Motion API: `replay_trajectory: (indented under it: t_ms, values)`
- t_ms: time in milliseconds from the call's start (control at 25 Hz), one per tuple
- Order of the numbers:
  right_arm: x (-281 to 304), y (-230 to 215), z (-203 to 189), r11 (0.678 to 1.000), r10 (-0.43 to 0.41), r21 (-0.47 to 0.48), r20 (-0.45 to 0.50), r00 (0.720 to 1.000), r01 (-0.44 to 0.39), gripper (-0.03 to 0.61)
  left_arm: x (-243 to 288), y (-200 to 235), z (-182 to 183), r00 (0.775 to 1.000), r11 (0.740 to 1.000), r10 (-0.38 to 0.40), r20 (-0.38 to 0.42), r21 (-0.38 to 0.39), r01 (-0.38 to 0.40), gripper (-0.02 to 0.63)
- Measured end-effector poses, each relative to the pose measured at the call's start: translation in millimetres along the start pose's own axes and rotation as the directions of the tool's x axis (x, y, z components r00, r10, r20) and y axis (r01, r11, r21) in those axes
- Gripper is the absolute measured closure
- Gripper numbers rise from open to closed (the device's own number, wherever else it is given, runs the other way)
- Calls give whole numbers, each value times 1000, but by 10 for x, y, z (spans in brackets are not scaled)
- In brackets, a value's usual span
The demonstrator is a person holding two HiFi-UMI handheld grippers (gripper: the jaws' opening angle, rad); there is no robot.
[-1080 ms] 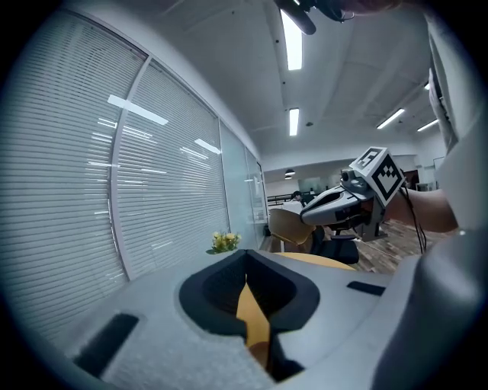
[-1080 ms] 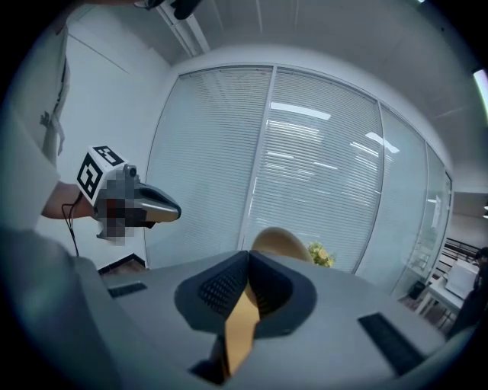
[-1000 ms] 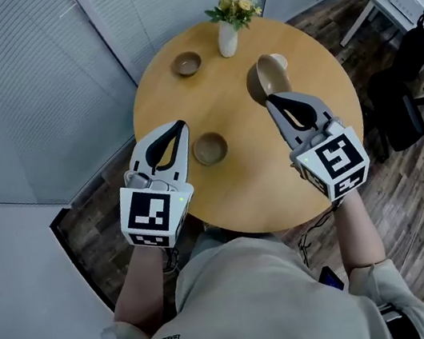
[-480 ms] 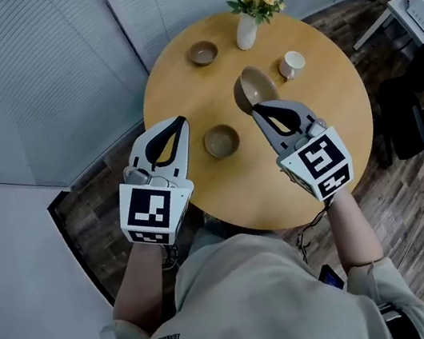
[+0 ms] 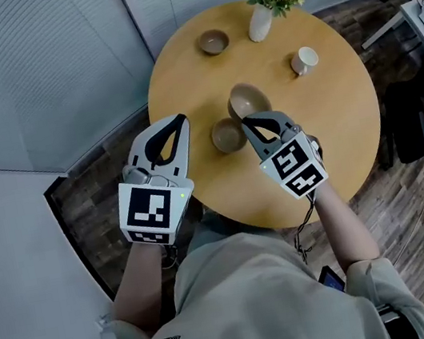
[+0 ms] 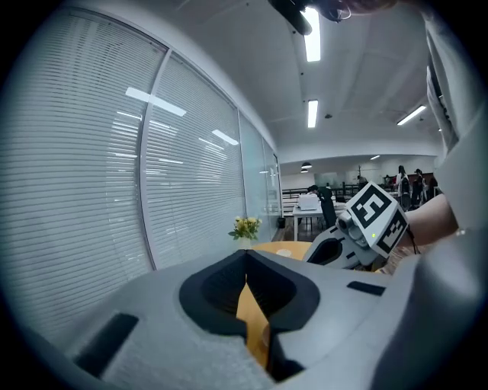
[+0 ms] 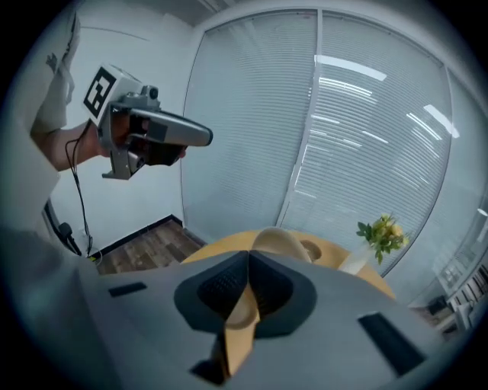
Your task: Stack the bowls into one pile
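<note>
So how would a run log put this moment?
right hand-held gripper: shut on held bowl | near bowl: not yet stacked | left hand-held gripper: shut, empty | far bowl: untouched

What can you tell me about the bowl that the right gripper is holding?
The bowl is small, round and beige-brown, ceramic by its look, and empty. The right gripper is shut on its near rim and holds it over the wooden table, with its opening toward the head view, close beside a second bowl that rests on the table. Whether they touch cannot be told.
</note>
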State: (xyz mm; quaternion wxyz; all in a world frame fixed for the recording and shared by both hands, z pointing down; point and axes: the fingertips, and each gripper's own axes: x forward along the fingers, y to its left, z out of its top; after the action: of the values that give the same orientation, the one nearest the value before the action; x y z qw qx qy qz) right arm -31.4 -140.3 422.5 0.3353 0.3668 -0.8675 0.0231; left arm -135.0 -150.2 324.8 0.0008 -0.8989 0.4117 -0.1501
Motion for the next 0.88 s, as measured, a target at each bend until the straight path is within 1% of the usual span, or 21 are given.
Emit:
replay_trajectory:
  t_ms: [120, 320, 640, 760, 880]
  values:
    - [187, 101, -171, 999, 36, 10, -45, 998, -36, 548, 33, 33, -107, 1000, 1000, 0, -14, -15, 0, 592]
    - [464, 238, -459, 995, 92, 53, -92, 992, -87, 548, 136, 49, -341, 999, 999, -12, -49, -42, 10, 592]
    - [850, 378, -811, 992, 127, 26, -187, 974, -124, 548, 247, 58, -746, 990, 996, -46, -132, -79, 36, 592]
    - [967, 438, -923, 990, 137, 13, -216, 967, -137, 548, 279, 83, -857, 988, 995, -52, -148, -90, 39, 592]
    - [1063, 508, -1046, 987, 158, 21, -239, 958, -157, 548, 301, 104, -953, 985, 994, -52, -162, -101, 35, 592]
